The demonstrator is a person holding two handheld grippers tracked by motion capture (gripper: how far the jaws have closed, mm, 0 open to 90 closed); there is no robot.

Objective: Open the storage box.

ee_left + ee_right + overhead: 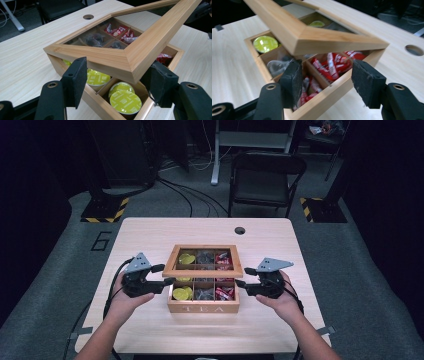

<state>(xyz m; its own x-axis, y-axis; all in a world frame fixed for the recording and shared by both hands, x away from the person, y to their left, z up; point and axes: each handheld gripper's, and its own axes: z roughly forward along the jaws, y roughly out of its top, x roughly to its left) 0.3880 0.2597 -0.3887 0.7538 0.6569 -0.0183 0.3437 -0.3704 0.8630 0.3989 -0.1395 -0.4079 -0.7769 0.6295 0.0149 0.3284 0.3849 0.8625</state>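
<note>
A wooden tea box [202, 309] stands at the middle of the table, its glass-windowed lid [204, 271] tilted up at the front. My left gripper [164, 275] is at the lid's front left corner. In the left gripper view its jaws [116, 80] straddle that corner of the lid [105, 56], pads against the lid's edges. Yellow capsules [125, 100] lie in the compartments below. My right gripper [242, 277] is at the box's right side. Its jaws [327, 77] stand open below the raised lid [312, 37], apart from it, over red sachets [332, 65].
The box also holds dark packets [93, 40] in its middle compartments. The light wooden table [150, 235] has a round hole [240, 230] near its far edge. A black folding chair [267, 177] stands behind the table, with cables on the floor.
</note>
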